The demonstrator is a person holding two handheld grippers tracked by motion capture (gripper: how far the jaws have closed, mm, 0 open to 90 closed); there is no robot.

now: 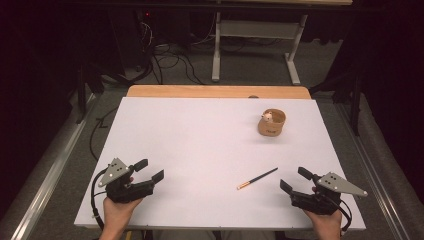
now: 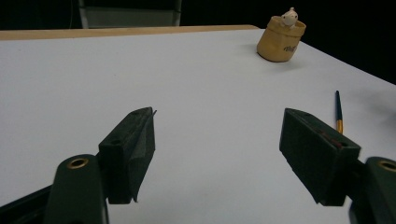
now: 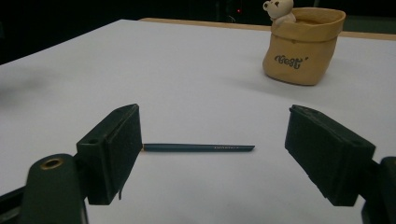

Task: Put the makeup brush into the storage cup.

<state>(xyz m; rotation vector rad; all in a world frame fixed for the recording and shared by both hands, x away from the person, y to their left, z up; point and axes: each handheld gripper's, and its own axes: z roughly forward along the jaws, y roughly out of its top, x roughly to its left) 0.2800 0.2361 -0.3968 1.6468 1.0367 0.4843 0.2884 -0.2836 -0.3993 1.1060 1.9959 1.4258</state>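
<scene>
Both grippers low in frame, jaws spread wide and empty; right gripper (image 1: pixel 293 181) nearer the pencil (image 1: pixel 257 178), lying just left, long axis running up-right toward the tan cup (image 1: pixel 272 123); left gripper (image 1: pixel 150 170) well apart.

I'm working in what looks like a lab. Beyond my white counter's (image 1: pixel 200 145) far edge, loose cables (image 1: pixel 170 62) lie on grey carpet beside a metal desk frame (image 1: pixel 255 45). Dark surroundings enclose it.

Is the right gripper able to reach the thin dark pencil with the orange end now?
Probably yes: the right gripper has open jaws, and bare white table lies between it and the thin dark pencil.
</scene>
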